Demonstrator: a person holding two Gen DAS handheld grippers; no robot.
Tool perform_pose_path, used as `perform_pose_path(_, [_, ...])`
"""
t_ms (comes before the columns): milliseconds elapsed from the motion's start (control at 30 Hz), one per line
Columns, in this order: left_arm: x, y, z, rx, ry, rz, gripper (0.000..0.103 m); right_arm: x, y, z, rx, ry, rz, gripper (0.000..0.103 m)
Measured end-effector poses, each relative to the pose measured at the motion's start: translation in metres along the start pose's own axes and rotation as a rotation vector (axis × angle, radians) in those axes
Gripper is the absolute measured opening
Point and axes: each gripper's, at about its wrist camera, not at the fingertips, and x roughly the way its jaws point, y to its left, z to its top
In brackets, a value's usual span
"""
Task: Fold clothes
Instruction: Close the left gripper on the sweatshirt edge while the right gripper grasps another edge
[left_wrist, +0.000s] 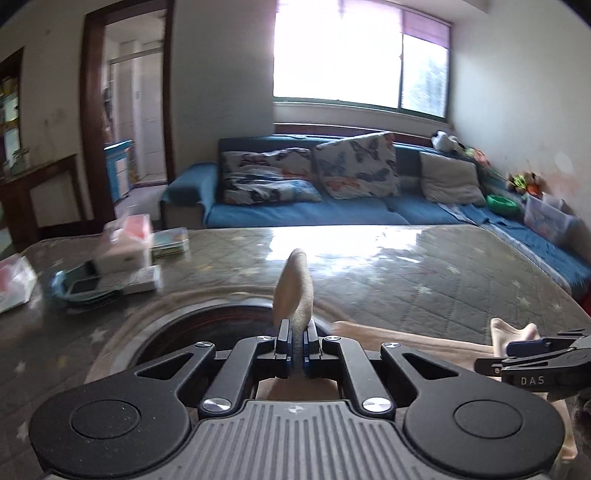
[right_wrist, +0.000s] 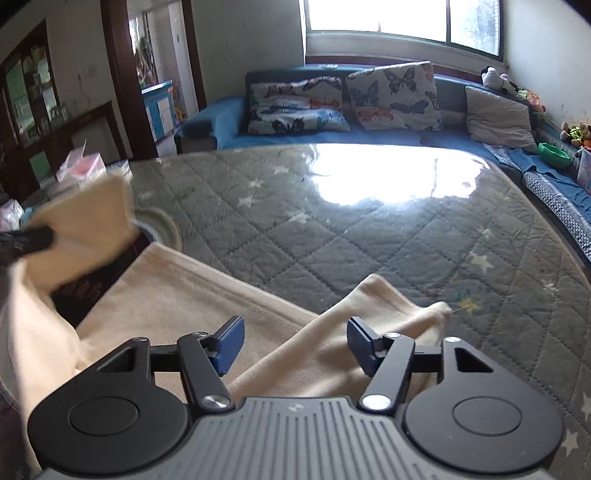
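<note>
A cream garment lies on the quilted grey table near its front edge. My left gripper is shut on a fold of the cream garment, which sticks up between the blue pads, lifted above the table. In the right wrist view that lifted corner hangs at the left. My right gripper is open, its blue pads either side of a cream sleeve that lies below it. It also shows at the right edge of the left wrist view.
A tissue box, a phone and small packets sit at the table's left. A round dark opening is set in the table under the left gripper. A blue sofa with cushions stands behind the table.
</note>
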Motion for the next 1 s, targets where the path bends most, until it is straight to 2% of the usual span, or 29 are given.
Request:
perform_pose_path(33, [-0.006, 0.008, -0.002, -0.01, -0.003, 0.013, 0.006, 0.003, 0.003, 0.0, -0.01, 0.011, -0.006, 0.056])
perform_pose_path(133, [-0.022, 0.031, -0.01, -0.045, -0.001, 0.045, 0.006, 0.005, 0.01, -0.003, -0.048, 0.029, -0.036, 0.043])
perform_pose_path(200, [-0.028, 0.043, -0.018, -0.064, 0.007, 0.064, 0.006, 0.0, 0.008, -0.005, -0.049, 0.027, -0.051, 0.025])
perform_pose_path(333, [-0.041, 0.061, -0.036, -0.097, 0.025, 0.097, 0.006, -0.013, 0.002, -0.01, -0.038, 0.018, -0.072, 0.005])
perform_pose_path(533, [-0.066, 0.082, -0.059, -0.128, 0.034, 0.135, 0.006, -0.057, -0.015, -0.024, 0.002, -0.066, -0.12, 0.003])
perform_pose_path(767, [-0.101, 0.103, -0.083, -0.162, 0.054, 0.161, 0.006, -0.128, -0.064, -0.064, 0.12, -0.161, -0.221, 0.002])
perform_pose_path(867, [-0.109, 0.103, -0.092, -0.133, 0.07, 0.18, 0.006, -0.151, -0.083, -0.087, 0.17, -0.179, -0.285, 0.0])
perform_pose_path(933, [-0.109, 0.103, -0.097, -0.119, 0.098, 0.193, 0.006, -0.16, -0.095, -0.101, 0.191, -0.164, -0.347, 0.0])
perform_pose_path(1000, [-0.109, 0.103, -0.101, -0.096, 0.124, 0.194, 0.01, -0.164, -0.106, -0.113, 0.219, -0.14, -0.367, 0.001])
